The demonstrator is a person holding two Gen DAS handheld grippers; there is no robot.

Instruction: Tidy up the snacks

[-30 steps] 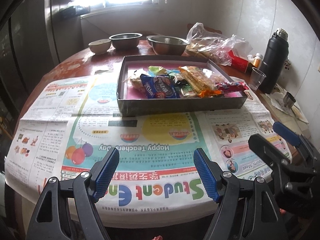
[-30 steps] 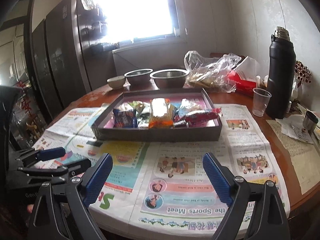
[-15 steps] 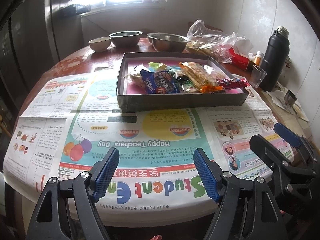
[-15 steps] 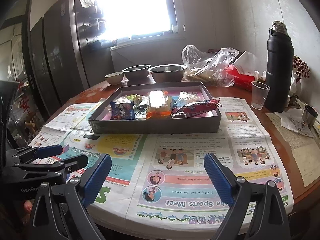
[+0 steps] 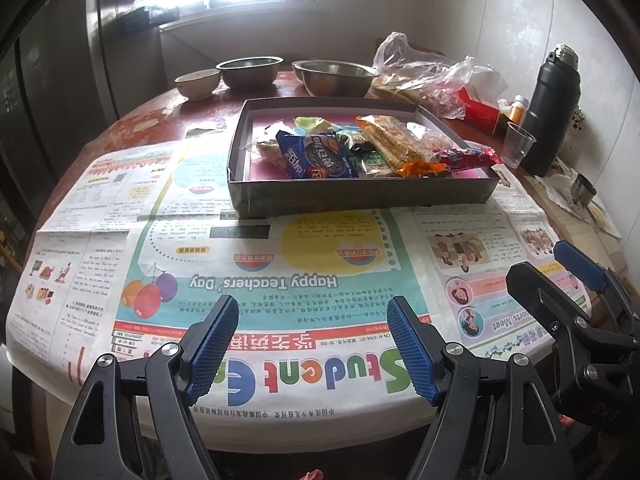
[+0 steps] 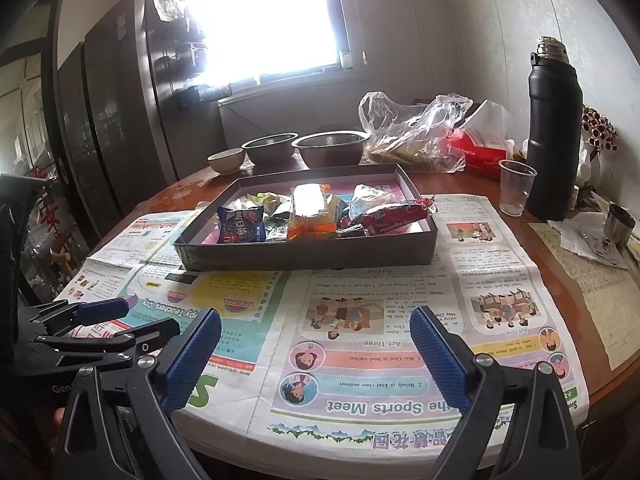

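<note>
left view:
snacks (image 5: 360,152): heaped in the tray (image 5: 360,200), at 12 o'clock from the left gripper (image 5: 312,344)
left gripper: jaws wide apart, empty, low over the newspaper (image 5: 280,264) at the table's near edge
right gripper (image 5: 560,276): at 3 o'clock, level with it

right view:
snacks (image 6: 316,216): all inside the tray (image 6: 304,254), at 11 o'clock
right gripper (image 6: 316,348): spread, holding nothing
stage: fits sorted or still jumbled
care: pinch wrappers lightly, one pack at a time

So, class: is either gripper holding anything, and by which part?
Nothing is held. The left gripper and right gripper are both open, short of the tray.
</note>
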